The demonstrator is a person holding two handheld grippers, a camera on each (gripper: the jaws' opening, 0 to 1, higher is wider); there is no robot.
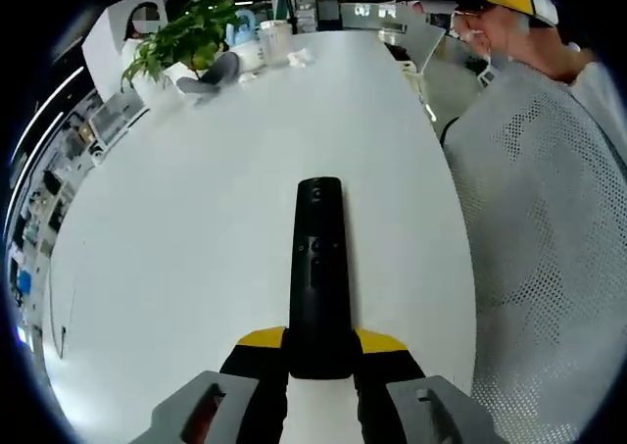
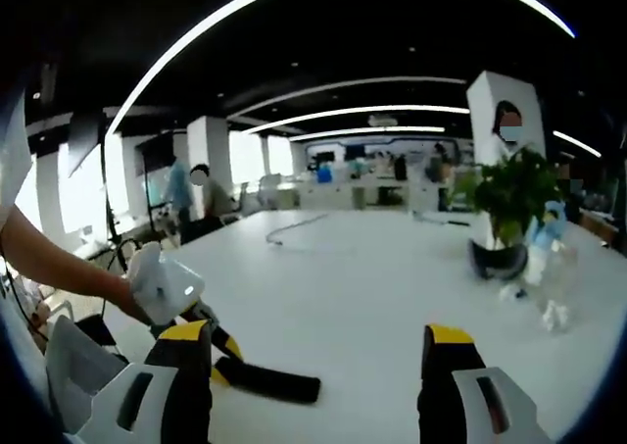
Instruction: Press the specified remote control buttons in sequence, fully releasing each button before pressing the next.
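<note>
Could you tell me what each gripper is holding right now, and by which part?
The left gripper clamps the remote by its near end, buttons up, above the table. The right gripper is open and holds nothing.

remote point(image 1: 319, 268): black matt plastic | table point(image 1: 196, 248): smooth white, faint sheen

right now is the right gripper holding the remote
No, the right gripper stands open with nothing between its jaws, while the remote is clamped in the left gripper.
</note>
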